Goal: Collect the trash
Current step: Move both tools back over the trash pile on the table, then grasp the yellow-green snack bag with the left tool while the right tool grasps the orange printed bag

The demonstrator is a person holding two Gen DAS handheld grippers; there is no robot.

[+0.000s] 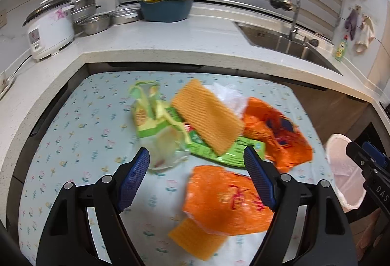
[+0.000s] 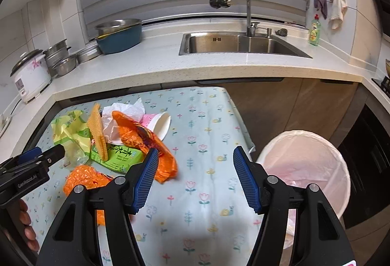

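Barely begun: trash pile (image 2: 117, 139) untouched at ten o'clock on tabletop (image 2: 207, 192), bin (image 2: 304, 163) at three o'clock apparently empty, left hand-held gripper (image 1: 196, 163) and right hand-held gripper (image 2: 192, 168) both agape, gripping nothing.

Crinkly glossy orange plastic bag (image 1: 226, 197), steel sink (image 2: 241, 44) (brushed), printed tablecloth (image 2: 207, 134)
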